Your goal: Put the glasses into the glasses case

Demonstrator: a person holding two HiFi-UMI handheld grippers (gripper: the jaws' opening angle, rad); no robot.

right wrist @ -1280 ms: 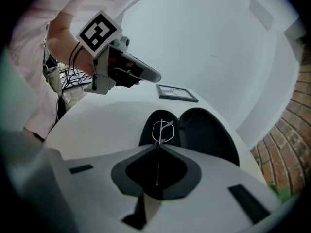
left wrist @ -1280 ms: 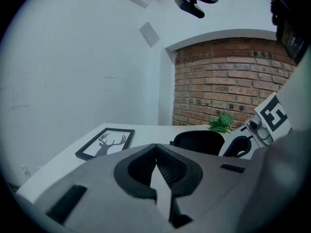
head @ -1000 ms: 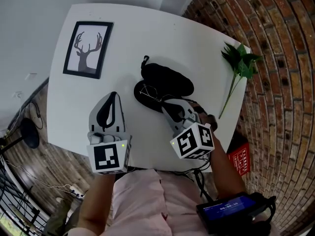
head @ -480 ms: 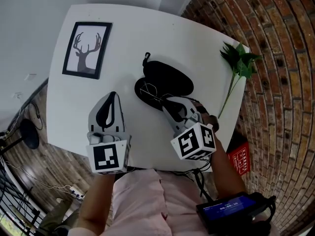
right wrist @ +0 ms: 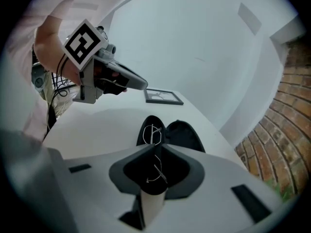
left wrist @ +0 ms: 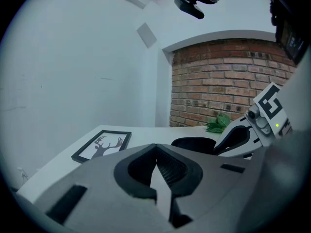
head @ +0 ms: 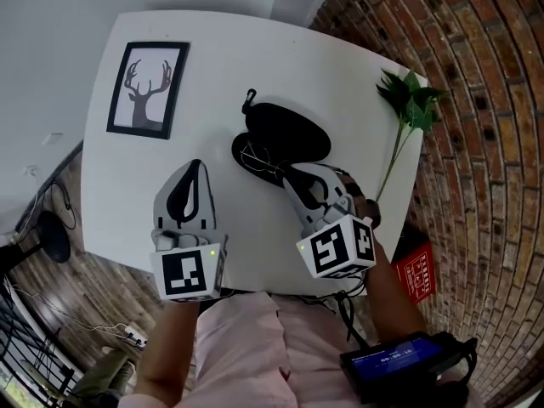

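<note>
The black glasses case point(head: 289, 130) lies open in the middle of the white table point(head: 255, 66). The thin wire-rimmed glasses point(head: 257, 158) rest in its near half. My right gripper point(head: 286, 173) hovers just over the near end of the glasses, jaws a little apart. In the right gripper view, one lens of the glasses point(right wrist: 153, 134) lies in the case point(right wrist: 184, 136). The rest of the wire shows through the narrow gap of the right gripper point(right wrist: 153, 148), and the pads do not press on it. My left gripper point(head: 194, 168) stays shut and empty to the left of the case.
A framed deer picture point(head: 148, 87) lies at the table's far left. A green leafy sprig point(head: 408, 113) lies along the right edge, next to the brick wall point(head: 484, 143). A red object point(head: 415, 277) sits below the table's right side.
My right gripper has lifted slightly and drawn back from the case. The glasses stay lying in the case's near half. The left gripper has not moved.
</note>
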